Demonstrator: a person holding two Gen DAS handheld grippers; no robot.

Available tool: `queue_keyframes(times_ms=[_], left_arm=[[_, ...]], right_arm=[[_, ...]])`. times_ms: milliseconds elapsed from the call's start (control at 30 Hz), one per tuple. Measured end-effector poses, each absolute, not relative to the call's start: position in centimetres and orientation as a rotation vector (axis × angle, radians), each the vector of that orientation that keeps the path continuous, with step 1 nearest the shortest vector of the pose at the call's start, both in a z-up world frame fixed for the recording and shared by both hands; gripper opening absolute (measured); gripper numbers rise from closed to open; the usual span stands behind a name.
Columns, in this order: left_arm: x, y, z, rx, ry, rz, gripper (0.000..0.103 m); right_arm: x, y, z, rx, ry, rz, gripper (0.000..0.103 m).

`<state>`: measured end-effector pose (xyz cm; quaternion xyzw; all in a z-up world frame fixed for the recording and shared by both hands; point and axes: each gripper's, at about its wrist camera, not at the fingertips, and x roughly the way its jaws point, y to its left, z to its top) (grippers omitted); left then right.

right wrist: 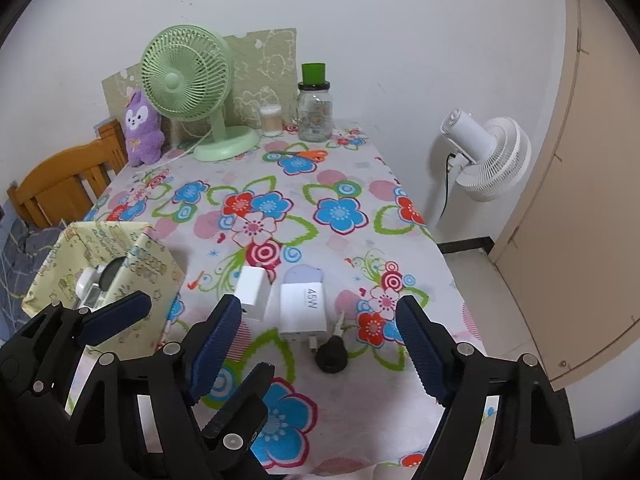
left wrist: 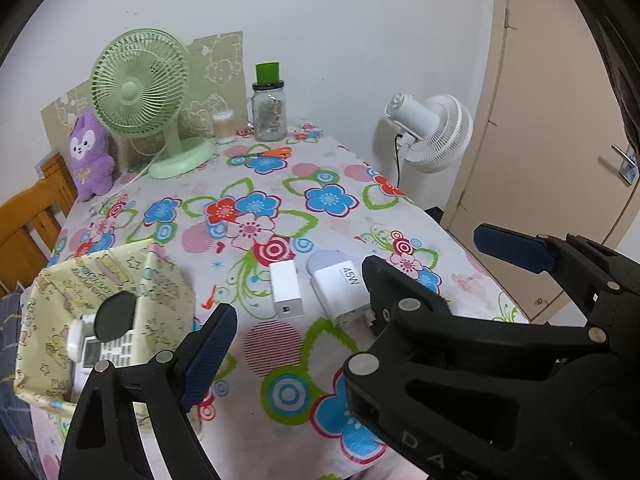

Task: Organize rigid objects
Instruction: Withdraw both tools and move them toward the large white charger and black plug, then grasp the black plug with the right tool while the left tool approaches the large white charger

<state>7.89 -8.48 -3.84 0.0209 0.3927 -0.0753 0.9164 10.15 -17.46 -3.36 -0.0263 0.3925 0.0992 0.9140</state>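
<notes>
Two white chargers lie on the flowered tablecloth: a small cube charger (left wrist: pixel 285 289) (right wrist: pixel 252 289) and a larger one marked 45W (left wrist: pixel 340 292) (right wrist: pixel 302 307). A black round plug (right wrist: pixel 332 354) lies just in front of the 45W charger. A yellow patterned box (left wrist: pixel 100 280) (right wrist: pixel 102 276) at the left holds a white device with a keypad and a black disc. My right gripper (right wrist: pixel 320 344) is open and empty, hovering above the plug and 45W charger. My left gripper (right wrist: pixel 120 312) is open and empty near the box; one of its fingers (left wrist: pixel 208 352) shows in the left wrist view.
A green desk fan (right wrist: pixel 188 80), a purple plush toy (right wrist: pixel 142 128), a glass jar with green lid (right wrist: pixel 315 108), a cotton swab tub and orange scissors (right wrist: pixel 304 155) stand at the table's far end. A wooden chair (right wrist: pixel 60 184) is left. A white floor fan (right wrist: pixel 488 156) and door are right.
</notes>
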Motion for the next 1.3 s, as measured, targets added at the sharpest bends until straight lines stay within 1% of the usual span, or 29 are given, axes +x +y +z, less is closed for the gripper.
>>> queue_keyframes(times_ms=[267, 467, 667, 833, 900, 1033, 1100, 1300], left_arm=[[9.0, -9.9, -5.4, 0.055, 0.825, -0.169, 0.091], [9.4, -10.6, -7.0, 0.066, 0.815, -0.175, 0.090], [9.5, -10.8, -8.6, 0.051, 0.830, -0.198, 0.090], [10.1, -10.8, -9.4, 0.048, 0.828, -0.190, 0.089], [10.4, -10.8, -9.7, 0.040, 0.819, -0.186, 0.089], [11.3, -11.0, -10.5, 0.037, 0.828, -0.196, 0.088], [11.9, -11.2, -11.0, 0.043, 0.836, -0.188, 0.085], [13.1, -11.8, -11.9, 0.053, 0.853, -0.185, 0.084]], right_arm=[[11.2, -18.8, -5.0, -0.050, 0.823, 0.189, 0.080], [11.7, -19.6, -6.7, -0.045, 0.836, 0.189, 0.075], [11.8, -20.0, -8.4, -0.040, 0.856, 0.184, 0.067], [12.1, -20.5, -9.4, -0.026, 0.860, 0.178, 0.064], [12.3, -21.0, -9.6, -0.014, 0.855, 0.168, 0.060], [12.9, -21.8, -10.4, -0.010, 0.857, 0.133, 0.059], [13.3, -22.1, -10.9, -0.010, 0.866, 0.123, 0.059], [14.4, -22.8, -11.8, 0.011, 0.889, 0.115, 0.059]])
